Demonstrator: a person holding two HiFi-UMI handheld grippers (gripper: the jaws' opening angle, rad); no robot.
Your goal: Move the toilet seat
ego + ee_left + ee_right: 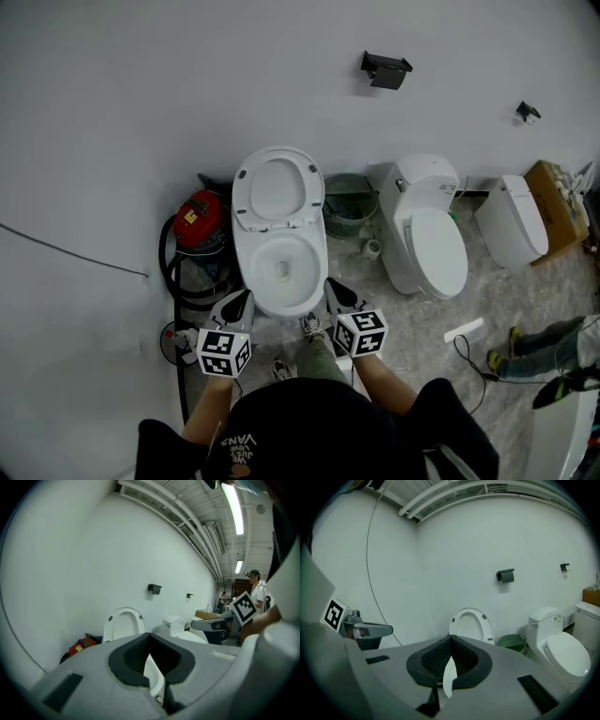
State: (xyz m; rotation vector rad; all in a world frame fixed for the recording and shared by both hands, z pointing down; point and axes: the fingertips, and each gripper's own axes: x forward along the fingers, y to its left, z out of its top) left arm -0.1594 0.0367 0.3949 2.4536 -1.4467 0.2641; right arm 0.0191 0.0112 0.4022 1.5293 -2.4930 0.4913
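The white toilet [281, 267] stands against the wall with its seat [277, 187] raised upright, leaning back; the bowl is uncovered. My left gripper [233, 307] hovers at the bowl's front left rim and my right gripper [339, 293] at its front right rim. Both are shut with nothing between the jaws, and neither touches the seat. In the left gripper view the raised seat [123, 623] shows beyond the closed left gripper [149, 638]. In the right gripper view the seat [472, 625] stands just behind the closed right gripper [451, 640].
A red vacuum [199, 217] with a black hose sits left of the toilet. A green wire basket [349, 202] stands to its right, then a second toilet [429, 234] with its lid down, another white unit [513, 220] and a cardboard box [555, 202]. A person's legs [544, 342] lie at far right.
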